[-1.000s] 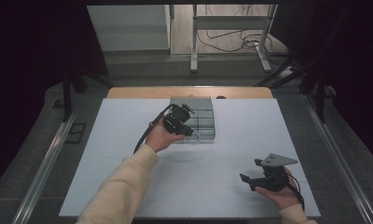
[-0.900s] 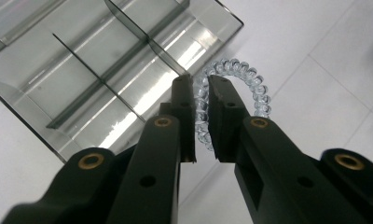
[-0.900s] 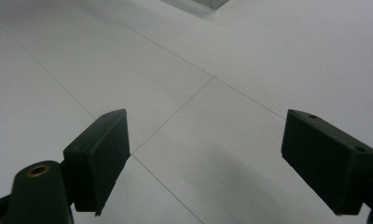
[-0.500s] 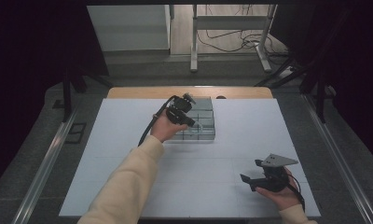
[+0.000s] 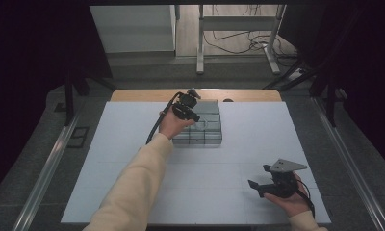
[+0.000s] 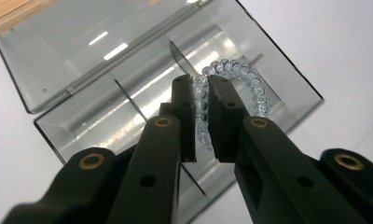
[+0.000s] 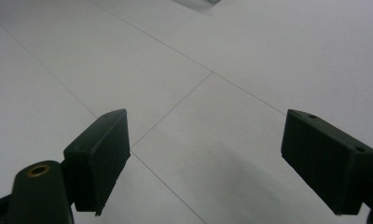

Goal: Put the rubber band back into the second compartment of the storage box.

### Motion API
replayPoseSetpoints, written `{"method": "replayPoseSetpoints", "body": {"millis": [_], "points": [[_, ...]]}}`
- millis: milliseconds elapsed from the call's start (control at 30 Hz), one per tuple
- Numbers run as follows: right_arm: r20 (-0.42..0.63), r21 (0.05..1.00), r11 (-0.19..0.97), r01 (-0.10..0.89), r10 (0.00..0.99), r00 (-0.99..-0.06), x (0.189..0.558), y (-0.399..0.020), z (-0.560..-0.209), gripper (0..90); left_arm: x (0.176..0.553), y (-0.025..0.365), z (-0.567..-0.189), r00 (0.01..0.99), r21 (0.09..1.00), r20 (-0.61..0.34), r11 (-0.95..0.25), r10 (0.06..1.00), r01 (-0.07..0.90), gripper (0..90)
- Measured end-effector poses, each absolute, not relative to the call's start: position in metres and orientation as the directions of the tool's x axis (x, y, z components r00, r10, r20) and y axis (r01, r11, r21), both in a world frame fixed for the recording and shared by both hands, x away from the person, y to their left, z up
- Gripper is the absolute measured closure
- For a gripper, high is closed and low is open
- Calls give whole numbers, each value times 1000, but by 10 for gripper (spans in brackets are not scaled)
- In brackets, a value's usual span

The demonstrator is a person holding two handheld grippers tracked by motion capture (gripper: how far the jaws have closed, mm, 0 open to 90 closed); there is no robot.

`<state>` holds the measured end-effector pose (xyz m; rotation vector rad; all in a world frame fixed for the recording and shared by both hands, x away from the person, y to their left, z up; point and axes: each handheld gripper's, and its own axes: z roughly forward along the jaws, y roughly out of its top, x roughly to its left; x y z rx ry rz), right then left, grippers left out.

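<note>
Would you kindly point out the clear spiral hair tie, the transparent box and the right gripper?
clear spiral hair tie (image 6: pixel 250 84), left gripper view, its coiled arc.
transparent box (image 6: pixel 72 42), left gripper view, its open lid.
right gripper (image 5: pixel 258 185), high view, between its jaws.

The table (image 5: pixel 133 159) carries a white sheet over most of its surface; a strip of bare wood shows along the far edge. A clear compartment box (image 5: pixel 200 126) rests near the far edge, centred.

Clear coil hair tie (image 6: pixel 250 86), black jaws
</note>
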<state>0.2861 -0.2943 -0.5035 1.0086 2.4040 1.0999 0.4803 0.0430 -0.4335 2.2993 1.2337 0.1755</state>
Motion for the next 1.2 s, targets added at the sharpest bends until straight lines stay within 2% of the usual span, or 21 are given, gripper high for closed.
{"method": "replayPoseSetpoints", "body": {"millis": [533,1200], "points": [[6,751,459,474,714,-701,286,-296,-504,159,513,43,-437,530,503,-129,-405,838,764,816],[7,753,457,474,714,-700,286,-296,-504,159,515,42,-450,527,469,-119,-420,842,777,816]]}}
